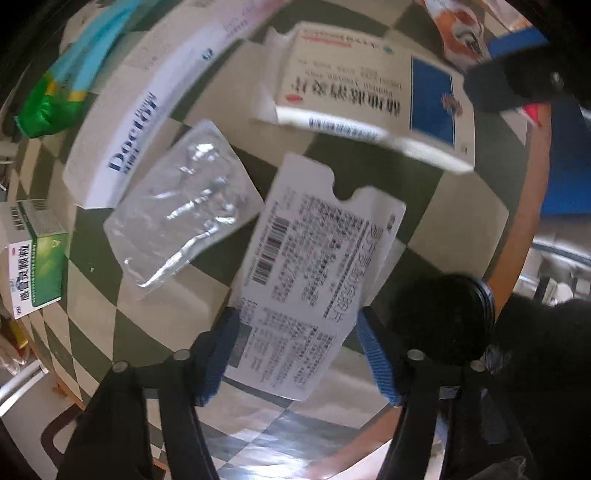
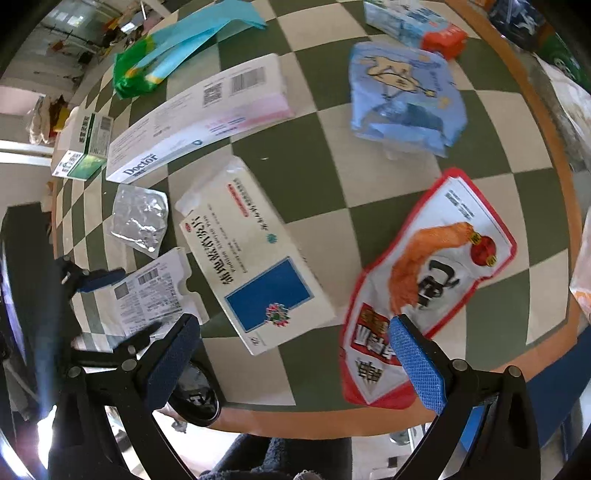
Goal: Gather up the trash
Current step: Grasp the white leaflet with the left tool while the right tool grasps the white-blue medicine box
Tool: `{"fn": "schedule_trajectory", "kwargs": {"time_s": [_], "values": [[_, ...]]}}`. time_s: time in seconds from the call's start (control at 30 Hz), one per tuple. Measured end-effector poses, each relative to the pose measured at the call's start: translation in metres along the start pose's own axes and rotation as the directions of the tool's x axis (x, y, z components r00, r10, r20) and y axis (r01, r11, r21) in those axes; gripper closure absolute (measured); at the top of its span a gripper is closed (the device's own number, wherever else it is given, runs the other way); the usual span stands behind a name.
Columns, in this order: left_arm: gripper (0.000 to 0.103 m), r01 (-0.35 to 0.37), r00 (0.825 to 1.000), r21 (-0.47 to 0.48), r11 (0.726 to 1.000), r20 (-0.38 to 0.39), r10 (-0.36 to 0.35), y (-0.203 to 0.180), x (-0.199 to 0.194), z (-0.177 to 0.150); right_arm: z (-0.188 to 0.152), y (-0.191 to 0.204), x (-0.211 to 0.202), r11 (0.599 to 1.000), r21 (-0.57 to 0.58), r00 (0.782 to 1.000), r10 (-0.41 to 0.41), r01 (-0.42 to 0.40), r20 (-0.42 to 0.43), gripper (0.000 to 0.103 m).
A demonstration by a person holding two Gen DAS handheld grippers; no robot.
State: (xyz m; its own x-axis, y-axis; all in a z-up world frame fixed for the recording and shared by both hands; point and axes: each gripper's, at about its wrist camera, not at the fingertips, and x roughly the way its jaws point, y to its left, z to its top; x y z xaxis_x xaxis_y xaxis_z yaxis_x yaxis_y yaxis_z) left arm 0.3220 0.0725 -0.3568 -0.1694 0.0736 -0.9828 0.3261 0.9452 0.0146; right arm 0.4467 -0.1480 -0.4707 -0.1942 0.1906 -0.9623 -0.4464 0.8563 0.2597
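Note:
A flat white printed card with a barcode (image 1: 306,266) lies on the green-and-cream checked table (image 1: 461,206). My left gripper (image 1: 295,354) is open with its blue pads either side of the card's near end; it also shows in the right wrist view (image 2: 122,299) around the card (image 2: 155,291). A clear blister pack (image 1: 184,218) lies left of the card. A white and blue medicine box (image 1: 373,99) lies beyond. My right gripper (image 2: 291,354) is open and empty above the table's near edge, between that box (image 2: 255,258) and a red-edged snack wrapper (image 2: 424,291).
A long white Doctor box (image 2: 195,114), a small green box (image 2: 85,147), a green and blue bag (image 2: 166,55), a blue pouch (image 2: 402,96) and an orange-ended carton (image 2: 417,26) lie further back. The table has an orange rim (image 2: 303,413).

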Motion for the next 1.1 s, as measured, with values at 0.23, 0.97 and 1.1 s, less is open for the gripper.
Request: {"fn": "schedule_trajectory", "kwargs": {"time_s": [0.23, 0.97, 1.1], "values": [[0.025, -0.047, 0.999, 0.018, 0.999, -0.016, 0.048, -0.005, 0.011, 0.018, 0.002, 0.005, 0.003, 1.000, -0.013, 1.000, 0.000, 0.000, -0.007, 0.000], [0.026, 0.119, 0.991, -0.845, 0.521, 0.065, -0.119, 0.022, 0.102, -0.074, 0.011, 0.024, 0.025, 0.984, -0.121, 0.991, -0.127, 0.132, 0.049, 0.001], [0.025, 0.143, 0.988, -0.885, 0.442, 0.105, -0.110, 0.014, 0.120, -0.080, 0.014, 0.036, 0.045, 0.966, -0.164, 0.980, -0.195, 0.198, 0.031, 0.017]]}}
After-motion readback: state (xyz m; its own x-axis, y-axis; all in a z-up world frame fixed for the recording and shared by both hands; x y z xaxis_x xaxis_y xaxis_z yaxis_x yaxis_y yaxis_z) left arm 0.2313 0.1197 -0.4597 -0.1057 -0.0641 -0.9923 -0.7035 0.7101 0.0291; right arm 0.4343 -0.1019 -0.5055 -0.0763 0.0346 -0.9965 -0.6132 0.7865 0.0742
